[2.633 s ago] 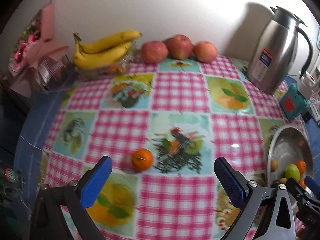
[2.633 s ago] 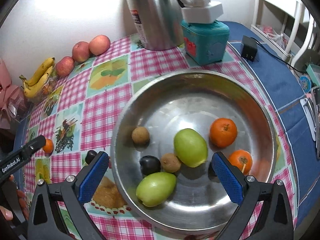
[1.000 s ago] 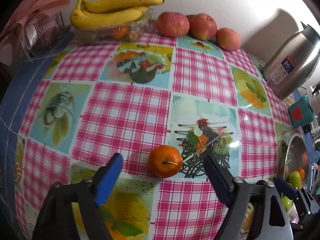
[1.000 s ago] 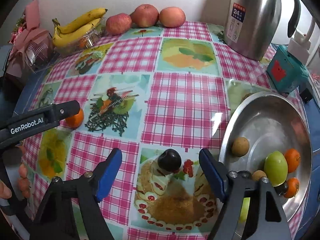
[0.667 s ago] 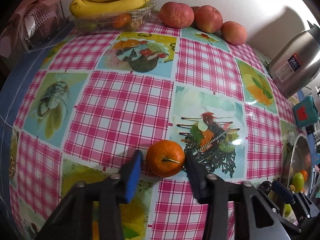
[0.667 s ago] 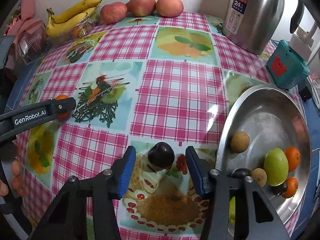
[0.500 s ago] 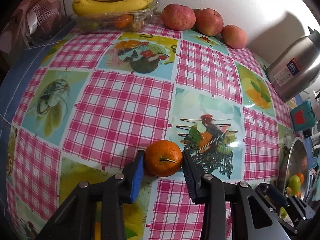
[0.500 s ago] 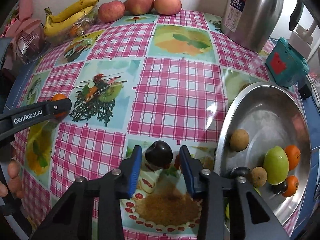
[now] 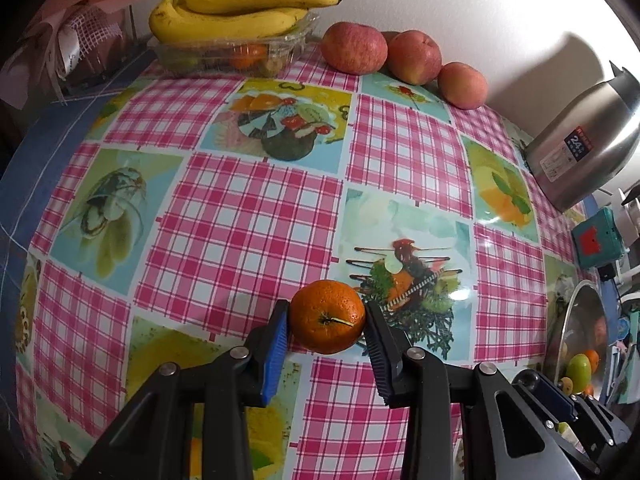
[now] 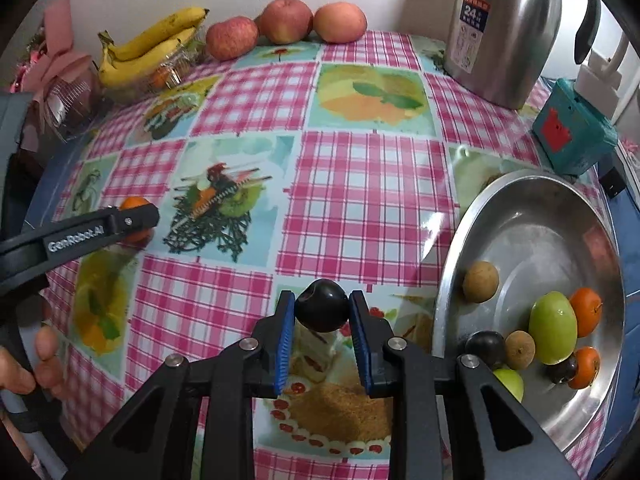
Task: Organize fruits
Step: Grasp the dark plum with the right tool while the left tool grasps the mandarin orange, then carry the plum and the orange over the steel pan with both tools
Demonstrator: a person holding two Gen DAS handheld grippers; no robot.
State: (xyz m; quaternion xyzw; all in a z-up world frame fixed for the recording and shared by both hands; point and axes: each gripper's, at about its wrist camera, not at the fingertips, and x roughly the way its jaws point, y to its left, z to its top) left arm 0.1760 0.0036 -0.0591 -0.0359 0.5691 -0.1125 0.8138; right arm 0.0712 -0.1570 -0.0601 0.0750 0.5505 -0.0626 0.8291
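An orange tangerine (image 9: 326, 322) rests on the checked tablecloth with my left gripper (image 9: 325, 316) shut on it, blue pads pressing both sides. The right wrist view shows the same tangerine (image 10: 134, 202) behind that gripper's black finger (image 10: 132, 220). A dark plum (image 10: 322, 312) sits between the pads of my right gripper (image 10: 322, 308), whose jaws are closing and touch its sides. To the right lies a steel bowl (image 10: 452, 248) holding green fruits, tangerines, small brown fruits and dark plums.
At the back stand bananas (image 9: 240, 12) on a clear plastic tray, three apples (image 9: 354, 48), a steel thermos jug (image 10: 504, 28) and a teal box (image 10: 572, 136). A pink wrapped bouquet (image 10: 60, 64) is far left. A person's hand (image 10: 36, 360) holds the left gripper.
Both grippers came down from the bowl side to fruit on the cloth. Both pairs of jaws went from wide to closed, left on the tangerine, right on the plum.
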